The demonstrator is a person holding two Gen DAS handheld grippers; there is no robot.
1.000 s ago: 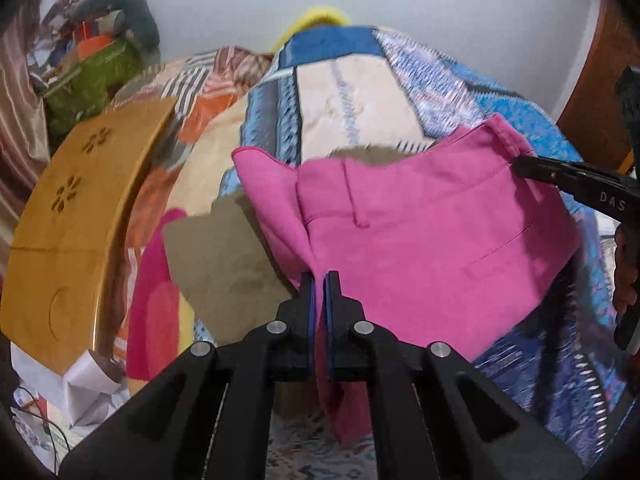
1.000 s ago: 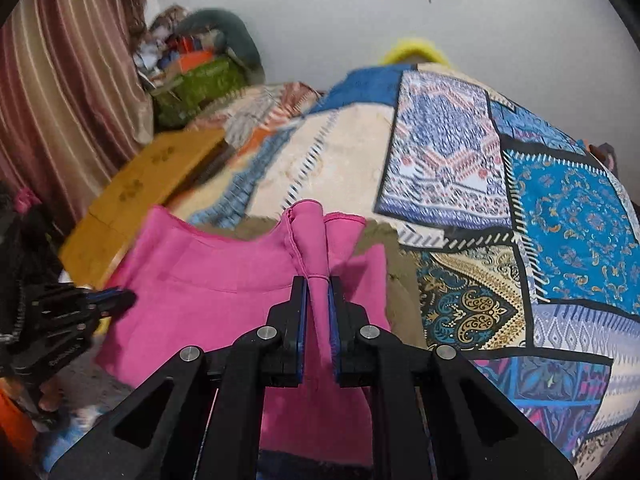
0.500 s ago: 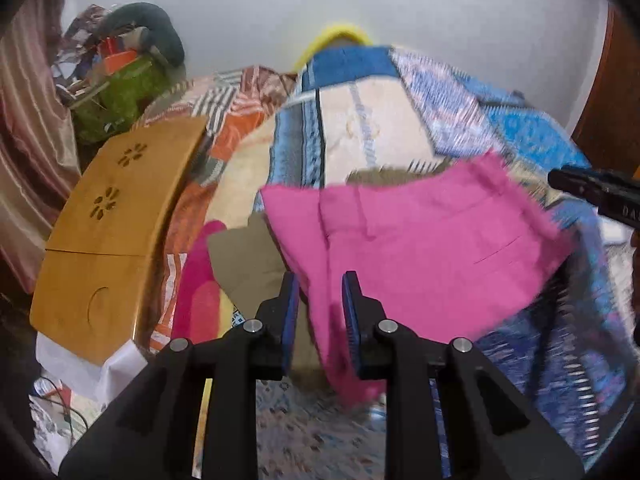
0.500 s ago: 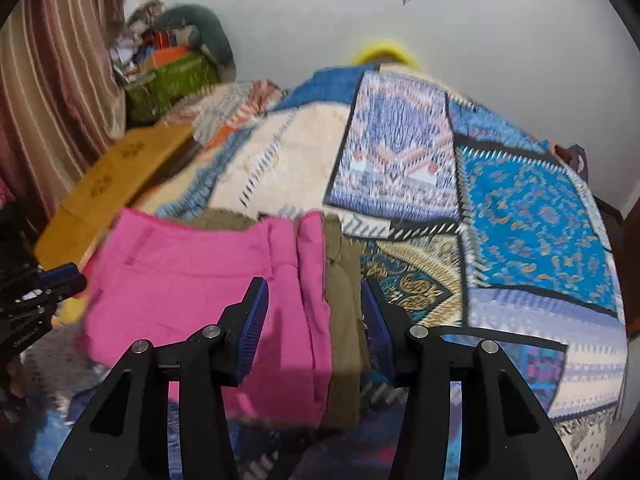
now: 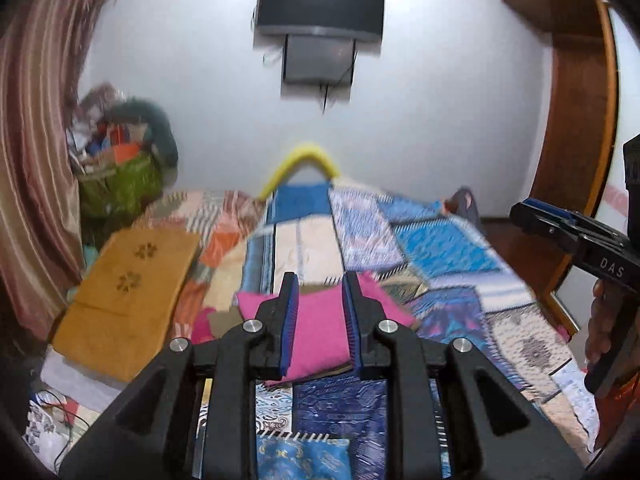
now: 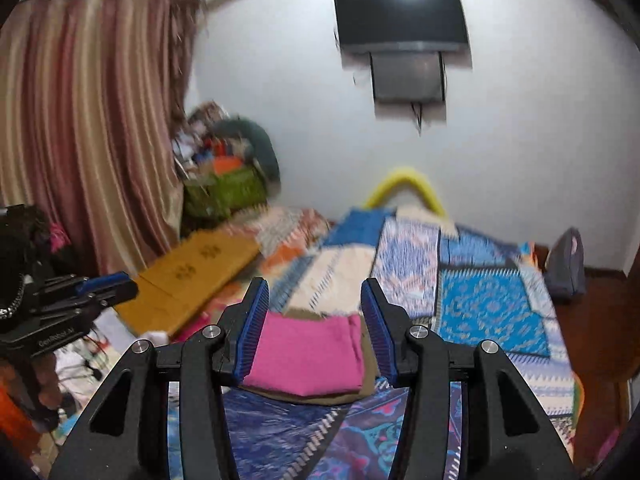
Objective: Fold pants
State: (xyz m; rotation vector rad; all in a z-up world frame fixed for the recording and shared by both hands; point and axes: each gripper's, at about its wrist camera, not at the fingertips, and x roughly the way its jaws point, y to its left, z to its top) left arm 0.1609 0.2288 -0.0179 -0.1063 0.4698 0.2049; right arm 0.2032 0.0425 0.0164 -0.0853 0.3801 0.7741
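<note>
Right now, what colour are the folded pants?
Bright pink pants, clearest in the right wrist view.

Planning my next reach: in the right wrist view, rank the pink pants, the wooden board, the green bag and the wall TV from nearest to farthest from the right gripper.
From the right gripper:
1. Pink pants, folded on the bed, straight ahead between the fingers.
2. Wooden board, ahead to the left, at the bed's edge.
3. Green bag, far left corner by the curtain.
4. Wall TV, high on the back wall.

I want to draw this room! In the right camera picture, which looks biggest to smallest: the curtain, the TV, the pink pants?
1. curtain
2. TV and pink pants: they look about alike, and the pants are nearer the camera, so I won't rank them.
</note>
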